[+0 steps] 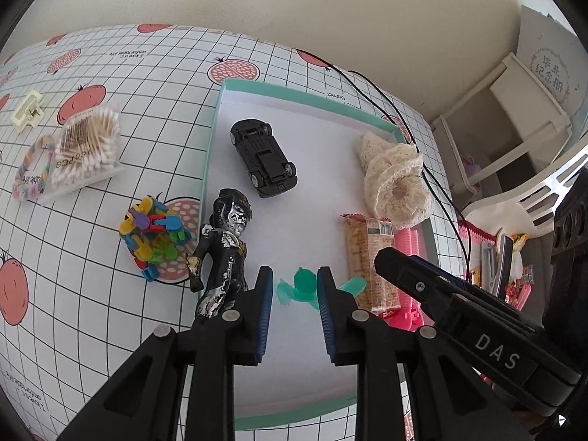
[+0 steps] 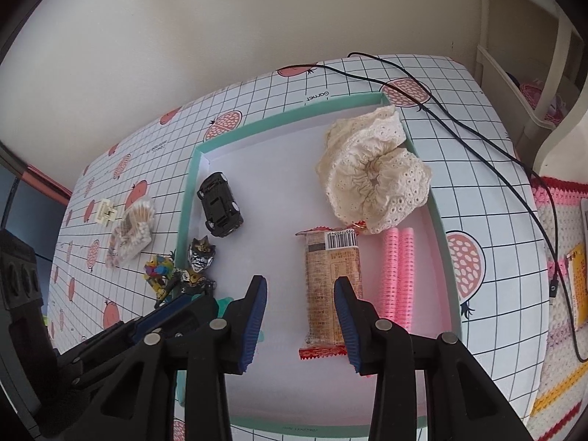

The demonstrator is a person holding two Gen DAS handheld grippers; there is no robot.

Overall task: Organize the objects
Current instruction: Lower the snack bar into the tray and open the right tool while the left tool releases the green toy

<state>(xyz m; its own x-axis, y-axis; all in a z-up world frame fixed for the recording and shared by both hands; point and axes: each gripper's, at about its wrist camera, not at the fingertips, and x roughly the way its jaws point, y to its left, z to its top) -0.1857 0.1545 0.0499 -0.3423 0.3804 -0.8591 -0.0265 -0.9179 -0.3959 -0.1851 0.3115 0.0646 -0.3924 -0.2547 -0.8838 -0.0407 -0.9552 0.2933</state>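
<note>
Grippers hang over the mint-rimmed tray (image 2: 191, 183), the left gripper (image 1: 295, 305) with jaws spread above a green plastic toy (image 1: 303, 286) on the tray floor, the right gripper (image 2: 300, 316) spread over the snack packet (image 2: 329, 286) beside pink rollers (image 2: 397, 272).

Upside-down black toy car (image 1: 263, 157) in mint-rimmed tray (image 1: 208, 154), beside figurine (image 1: 223, 250)
</note>
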